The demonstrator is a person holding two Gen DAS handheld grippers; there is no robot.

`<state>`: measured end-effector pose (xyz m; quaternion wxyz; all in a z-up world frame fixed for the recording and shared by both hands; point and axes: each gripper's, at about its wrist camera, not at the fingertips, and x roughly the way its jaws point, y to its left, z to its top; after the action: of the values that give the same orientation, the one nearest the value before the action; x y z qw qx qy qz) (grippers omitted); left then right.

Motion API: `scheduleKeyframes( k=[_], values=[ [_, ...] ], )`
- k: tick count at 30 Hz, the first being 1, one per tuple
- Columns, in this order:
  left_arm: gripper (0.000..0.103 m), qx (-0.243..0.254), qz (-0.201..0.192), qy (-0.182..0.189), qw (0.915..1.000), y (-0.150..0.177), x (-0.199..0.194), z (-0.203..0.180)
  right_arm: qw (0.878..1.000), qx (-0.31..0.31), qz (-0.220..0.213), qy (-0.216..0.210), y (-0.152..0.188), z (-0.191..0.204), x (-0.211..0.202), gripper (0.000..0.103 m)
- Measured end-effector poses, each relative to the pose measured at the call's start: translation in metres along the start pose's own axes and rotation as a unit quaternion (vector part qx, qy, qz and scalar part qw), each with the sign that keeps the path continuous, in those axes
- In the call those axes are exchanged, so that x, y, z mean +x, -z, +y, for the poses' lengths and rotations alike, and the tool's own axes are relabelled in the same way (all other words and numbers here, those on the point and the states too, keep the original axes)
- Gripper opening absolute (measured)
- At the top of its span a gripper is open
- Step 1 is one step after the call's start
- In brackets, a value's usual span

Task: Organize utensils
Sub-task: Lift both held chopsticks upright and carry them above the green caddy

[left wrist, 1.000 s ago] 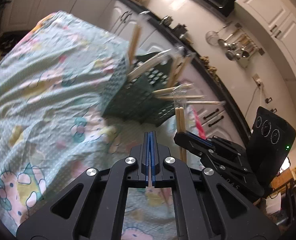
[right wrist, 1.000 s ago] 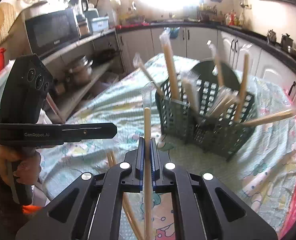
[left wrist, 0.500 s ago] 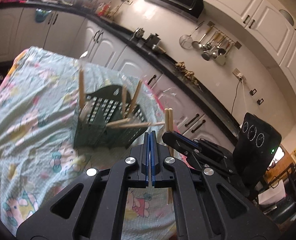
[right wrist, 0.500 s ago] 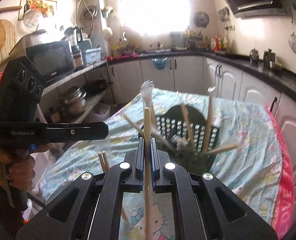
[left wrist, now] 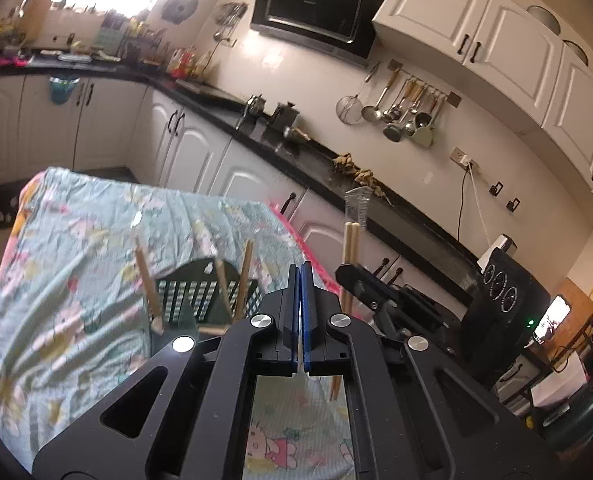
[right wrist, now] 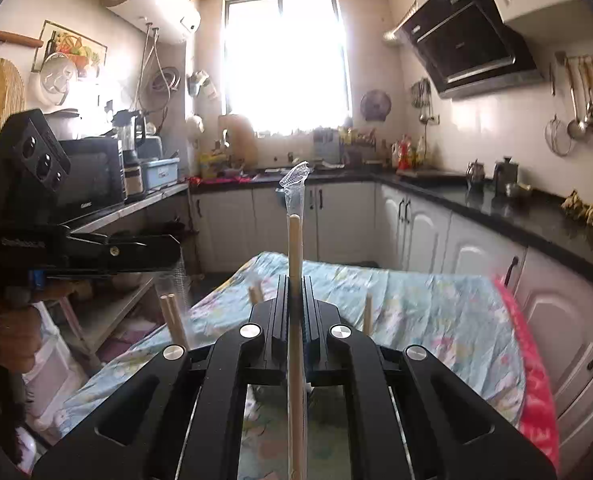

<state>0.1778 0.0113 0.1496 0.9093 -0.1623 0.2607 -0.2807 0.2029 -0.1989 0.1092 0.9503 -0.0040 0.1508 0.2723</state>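
My right gripper [right wrist: 295, 280] is shut on a pair of wooden chopsticks in a clear wrapper [right wrist: 295, 248], which stands upright between the fingers; it also shows in the left wrist view [left wrist: 351, 248]. My left gripper [left wrist: 299, 270] is shut with nothing visible between its blue pads. It also shows at the left of the right wrist view [right wrist: 152, 246], with a wrapped chopstick pair [right wrist: 172, 318] below it. A dark green slotted basket [left wrist: 192, 300] holding several wrapped chopsticks sits on the cloth below both grippers.
The table carries a light blue cartoon-print cloth [left wrist: 76, 248] with a pink edge [right wrist: 536, 380]. White cabinets and a black counter [left wrist: 396, 208] run behind. Ladles hang on the wall [left wrist: 400, 108]. A shelf with a microwave [right wrist: 92, 176] stands to the left.
Both grippers have risen and tilted upward, so the basket has dropped low in both views. The right gripper still holds its chopsticks. The left stays shut.
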Motion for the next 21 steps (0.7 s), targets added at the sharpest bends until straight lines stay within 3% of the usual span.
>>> scheduleKeyframes(
  k=[12,21],
  values=[
    [0.0,0.033,-0.045,0.008,0.9984,-0.051,-0.012,-0.025,0.997,-0.017,-0.075,0.019,-0.039,-0.006,0.004,0.006],
    [0.0,0.024,-0.102,-0.013,0.9944,-0.096,-0.031,-0.017,0.991,-0.041,-0.127,0.03,-0.058,-0.012,0.018,0.006]
  ],
)
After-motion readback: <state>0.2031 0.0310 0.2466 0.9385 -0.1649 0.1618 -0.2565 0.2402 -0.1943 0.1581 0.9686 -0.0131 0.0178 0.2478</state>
